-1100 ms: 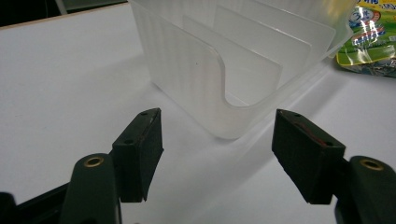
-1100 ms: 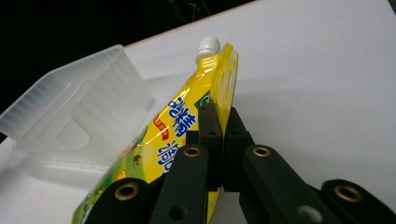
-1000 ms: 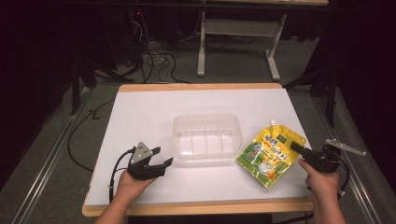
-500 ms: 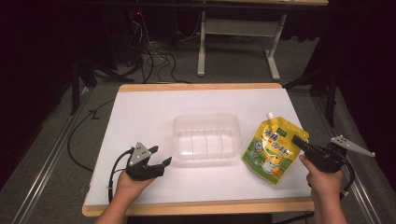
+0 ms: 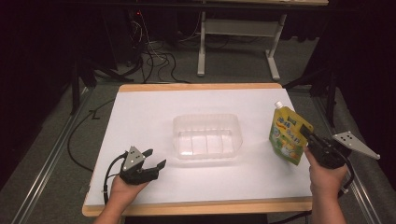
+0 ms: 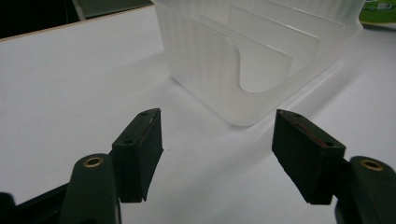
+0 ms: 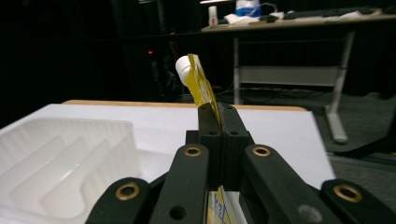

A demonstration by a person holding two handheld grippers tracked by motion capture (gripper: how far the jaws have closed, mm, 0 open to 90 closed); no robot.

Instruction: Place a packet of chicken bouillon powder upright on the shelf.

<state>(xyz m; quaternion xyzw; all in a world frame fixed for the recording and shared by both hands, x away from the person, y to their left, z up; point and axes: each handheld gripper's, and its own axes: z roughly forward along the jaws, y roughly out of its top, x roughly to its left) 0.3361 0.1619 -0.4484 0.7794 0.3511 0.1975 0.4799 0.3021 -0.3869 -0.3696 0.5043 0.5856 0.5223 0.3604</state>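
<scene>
A yellow-green spout pouch (image 5: 286, 134) with a white cap hangs upright off the table at the right, and my right gripper (image 5: 306, 133) is shut on its edge. In the right gripper view the jaws (image 7: 218, 116) pinch the pouch (image 7: 201, 86) edge-on, cap at the top. A clear ribbed plastic tray (image 5: 208, 119) sits empty mid-table. My left gripper (image 5: 155, 157) rests low at the front left, pointing toward the tray. Its jaws (image 6: 219, 140) are open and have just been closing slightly, with nothing between them; the tray (image 6: 205, 65) stands just beyond.
The white table top (image 5: 140, 116) has a wooden rim. Dark floor, cables and a desk frame (image 5: 233, 28) lie beyond the far edge. A metal rail (image 5: 42, 168) runs along the table's left side.
My right gripper has raised the pouch from lying on the table to hanging upright and has drawn it a little to the right. The left hand has stayed put.
</scene>
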